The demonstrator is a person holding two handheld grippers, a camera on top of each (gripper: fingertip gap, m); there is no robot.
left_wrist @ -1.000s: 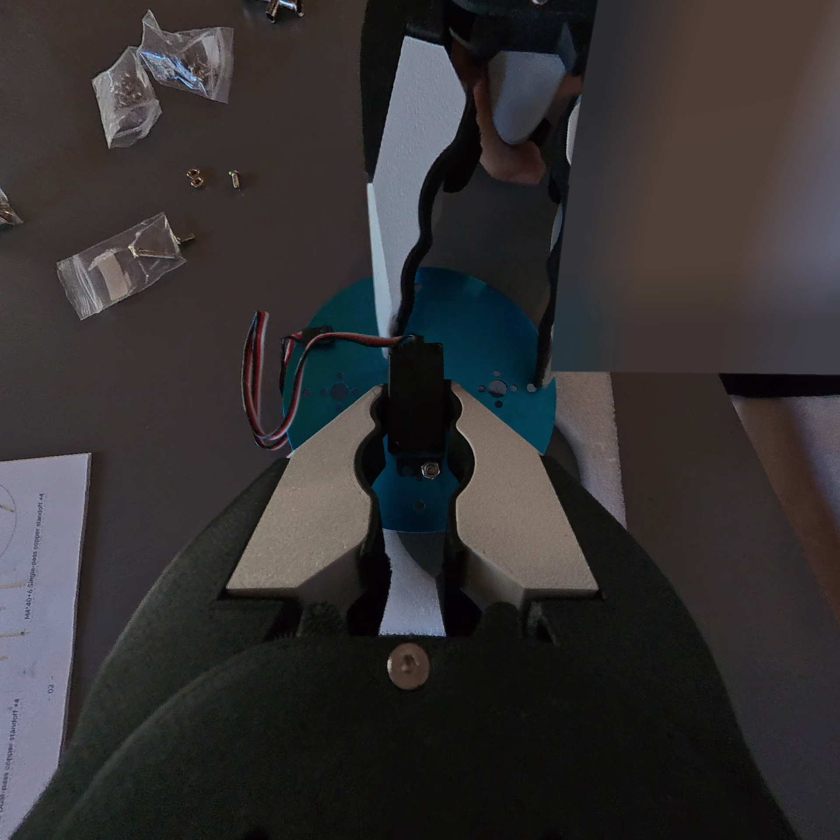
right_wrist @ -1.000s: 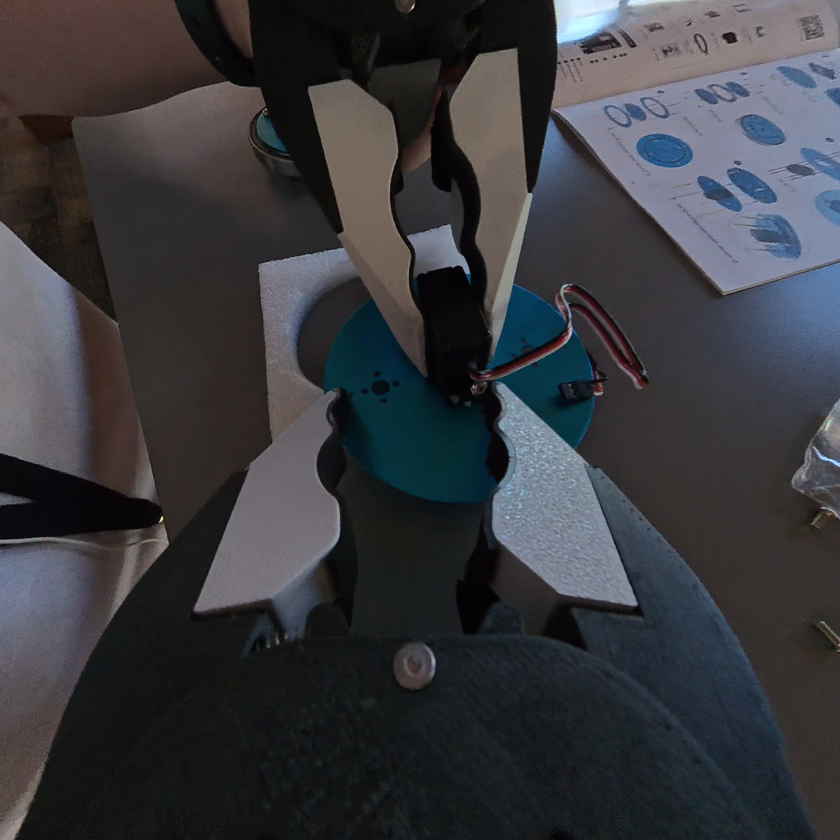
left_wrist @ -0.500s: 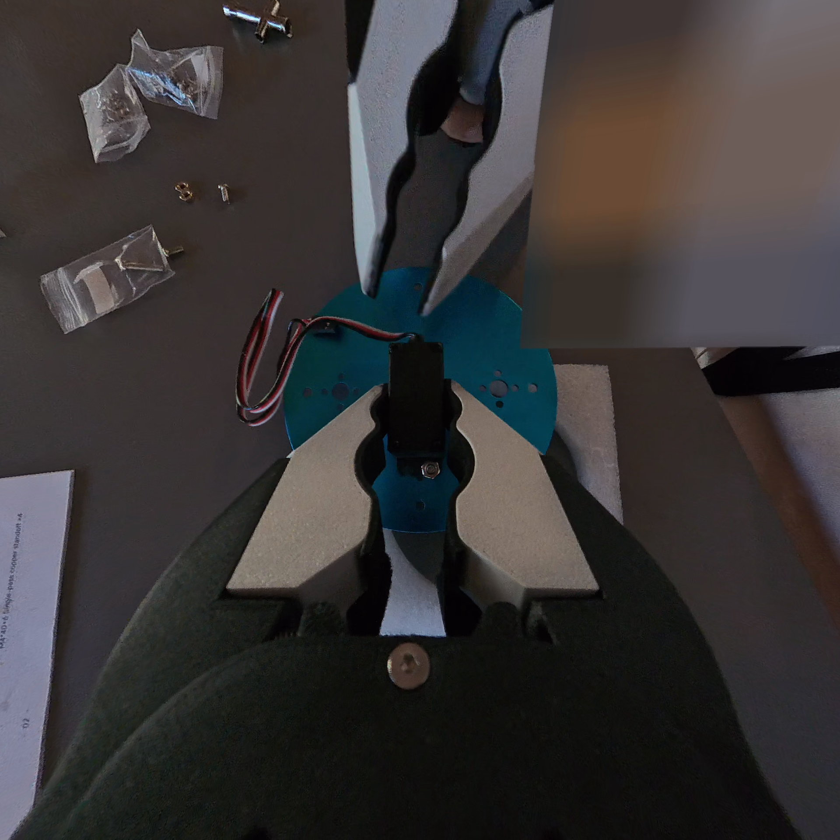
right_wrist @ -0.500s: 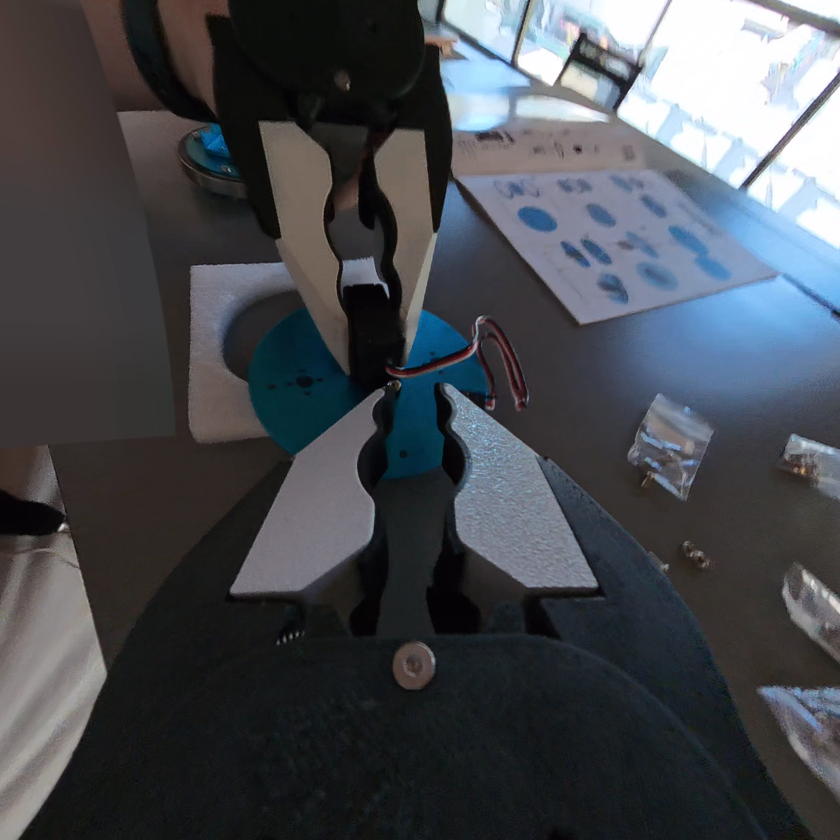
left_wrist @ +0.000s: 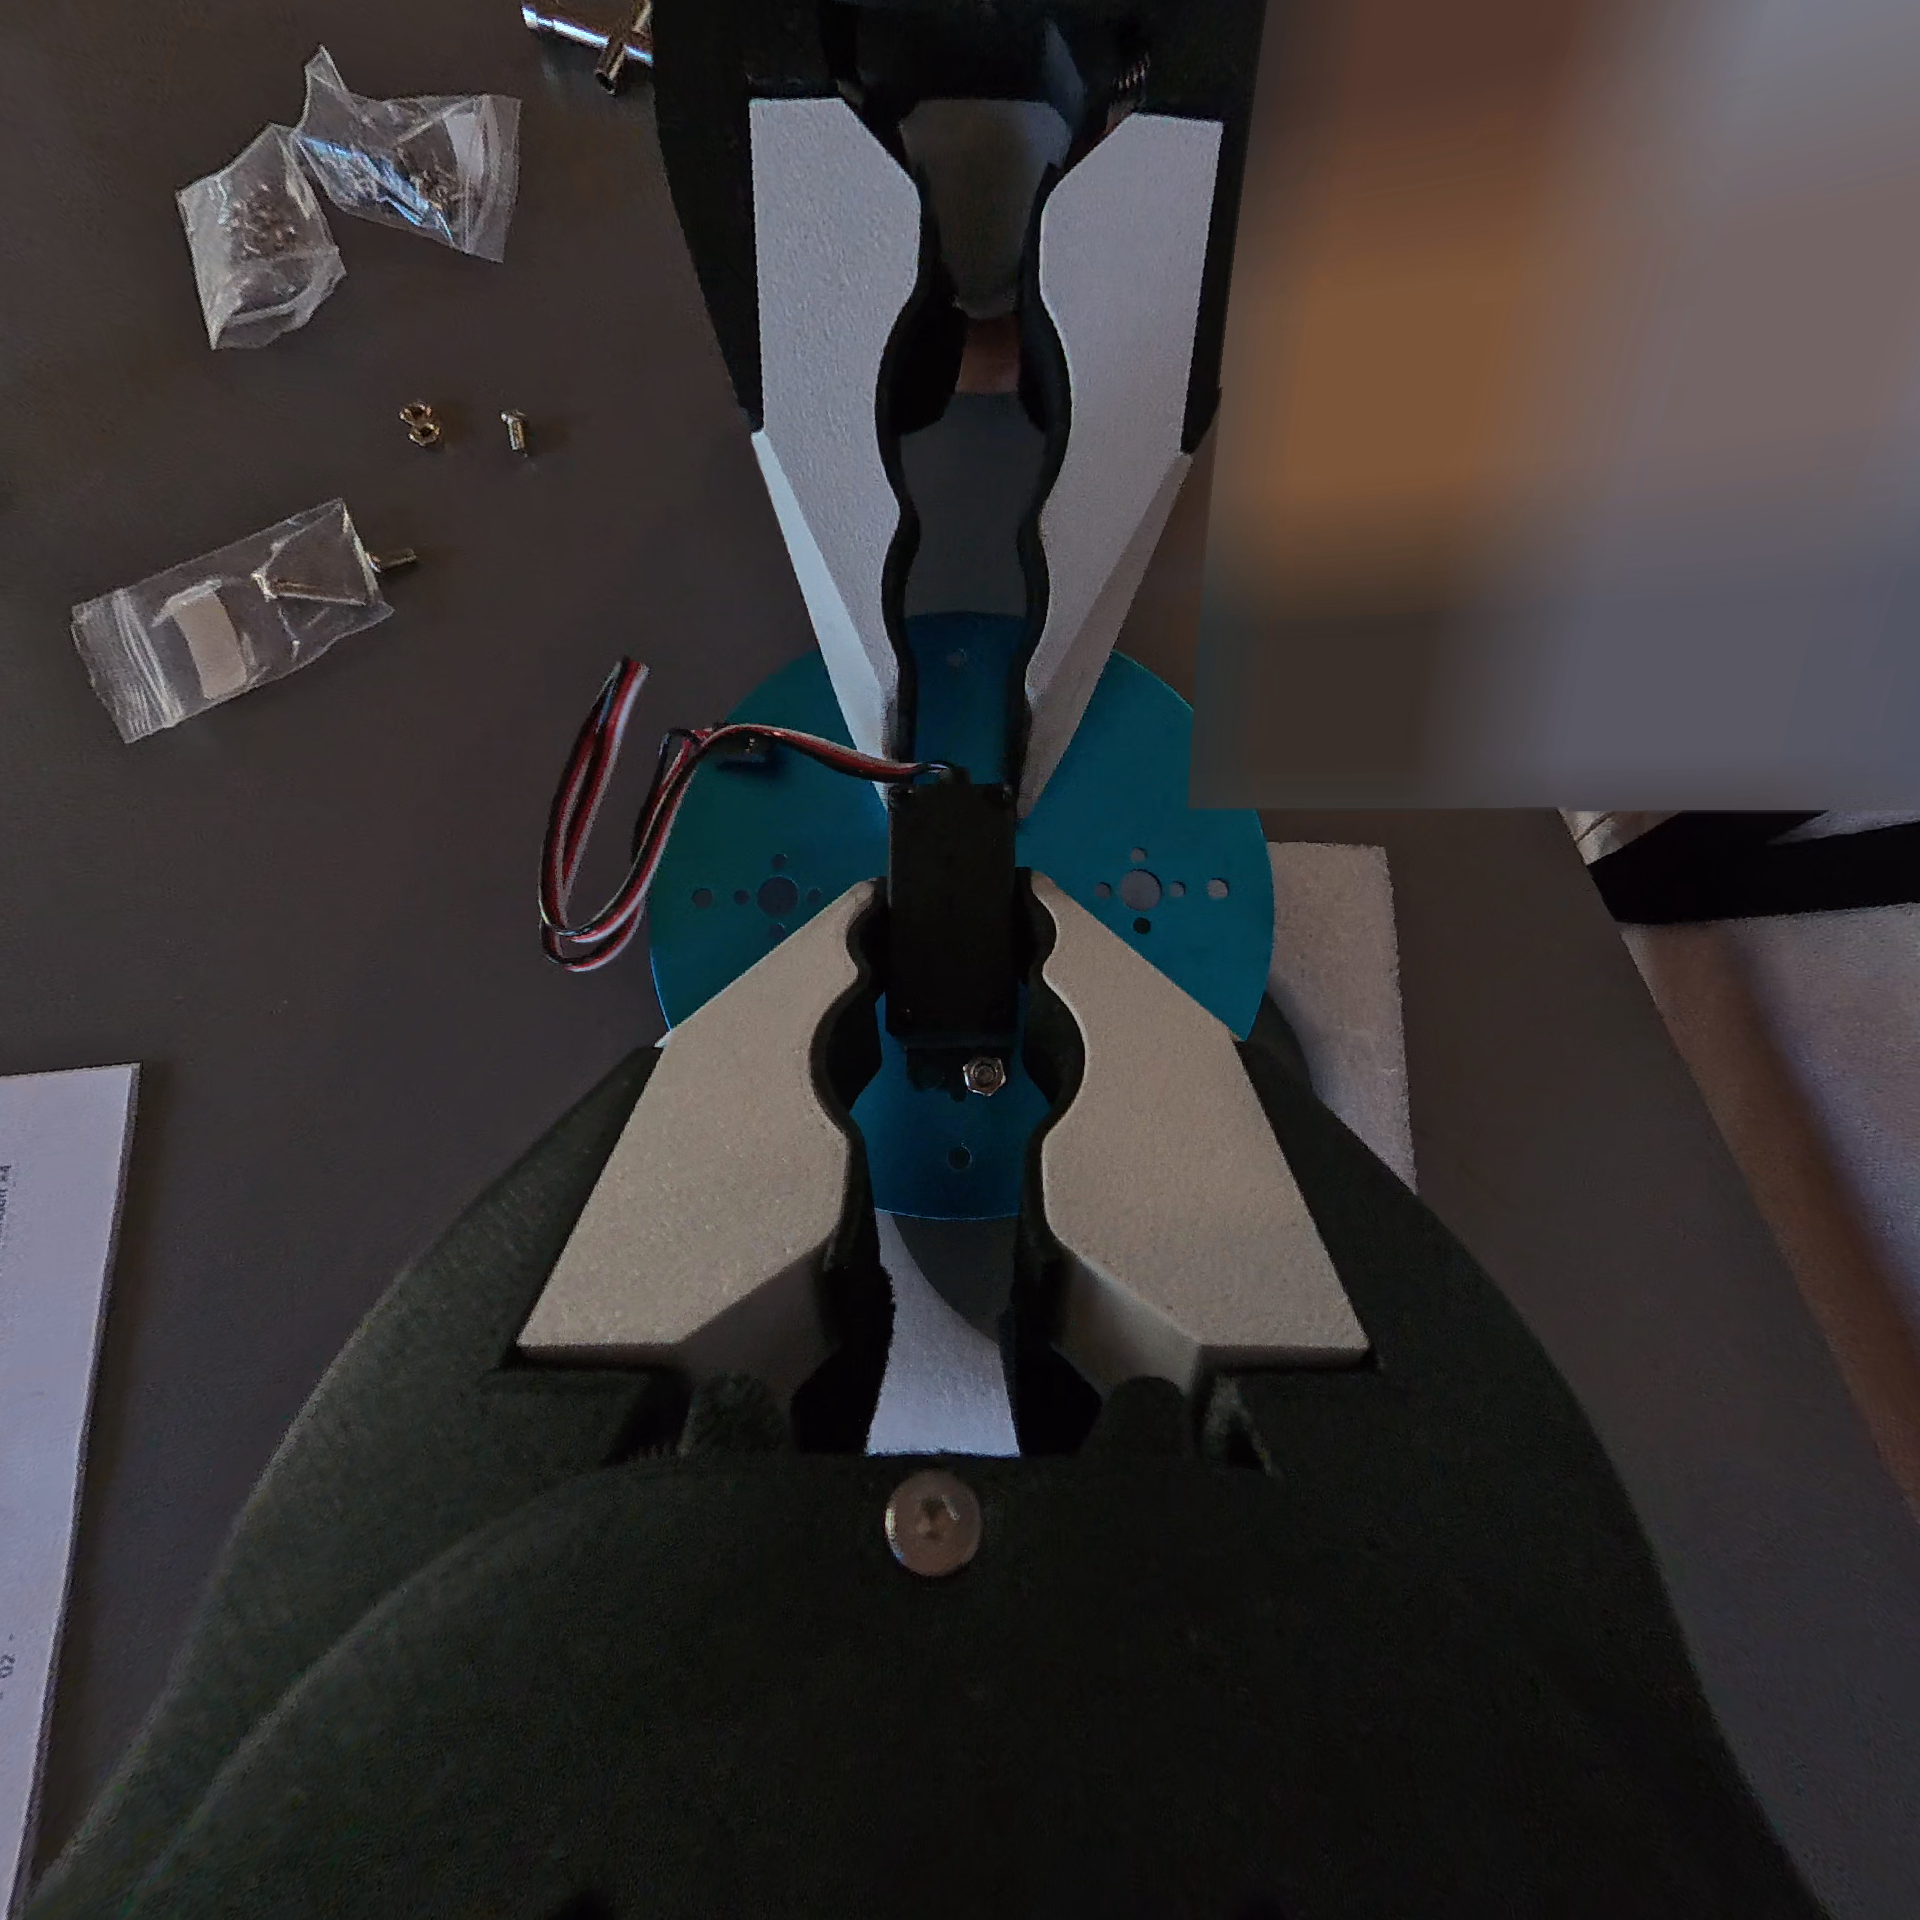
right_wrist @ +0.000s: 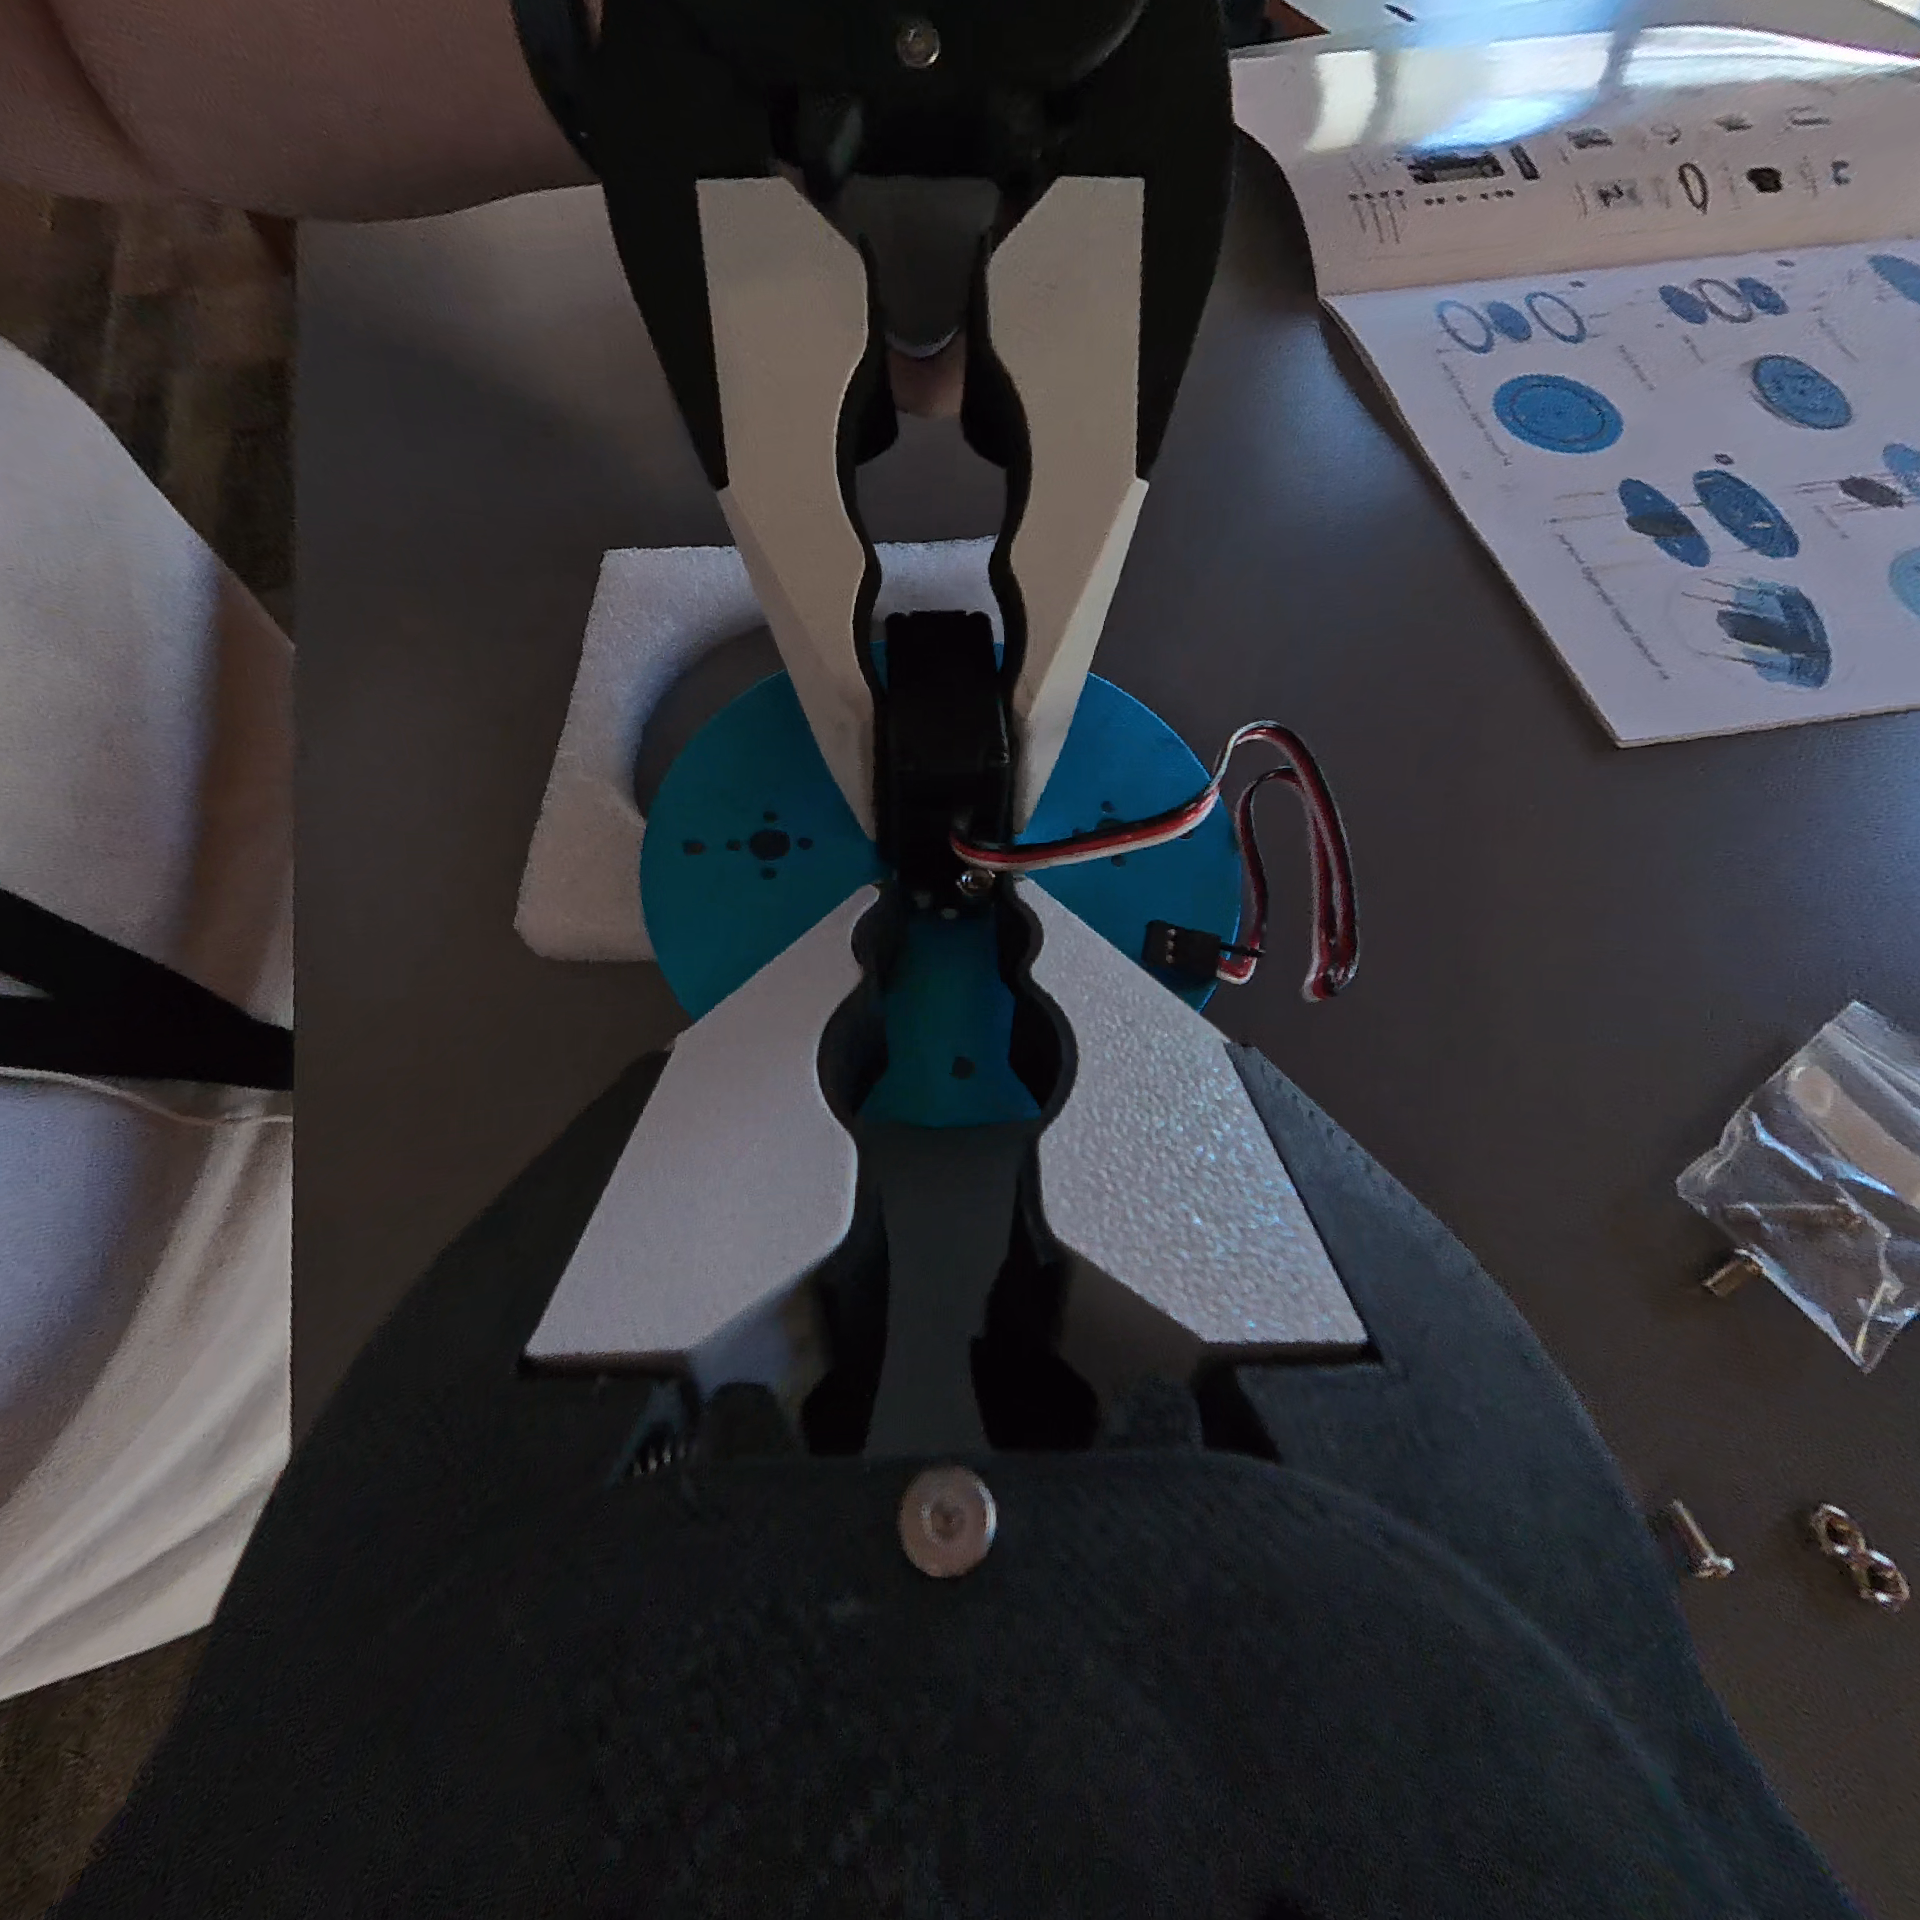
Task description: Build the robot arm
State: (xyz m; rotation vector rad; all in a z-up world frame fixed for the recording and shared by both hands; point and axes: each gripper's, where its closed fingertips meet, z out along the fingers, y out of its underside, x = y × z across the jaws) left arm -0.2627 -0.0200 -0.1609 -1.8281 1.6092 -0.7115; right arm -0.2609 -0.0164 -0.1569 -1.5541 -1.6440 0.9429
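Note:
A black servo (left_wrist: 951,935) lies on a blue round disc (left_wrist: 1143,810), which rests on a white foam pad (left_wrist: 1340,935). My left gripper (left_wrist: 953,888) is shut on the servo's body. My right gripper (left_wrist: 958,784) comes from the far side, and its tips close on the servo's other end. In the right wrist view, my right gripper (right_wrist: 951,891) flanks the servo's (right_wrist: 940,727) near end, facing the left gripper (right_wrist: 945,810) over the disc (right_wrist: 727,790). The servo's red, white and black wires (right_wrist: 1309,831) loop off the disc's edge. A nut (left_wrist: 980,1075) sits on the servo's tab.
Clear bags of small hardware (left_wrist: 343,197) (left_wrist: 229,613) (right_wrist: 1808,1205), a loose nut (left_wrist: 421,424) and a screw (left_wrist: 514,431) lie on the dark table. An instruction sheet (right_wrist: 1662,468) lies beyond the wires. White cloth (right_wrist: 104,935) lies past the table edge. The screw (left_wrist: 514,431) is about equally far from each gripper, around 15 centimeters. Seen from the right wrist view (right_wrist: 1690,1534) as well.
My right gripper was wide open over the disc, drew back and narrowed, then came in onto the servo's end. My left gripper kept its hold on the servo.

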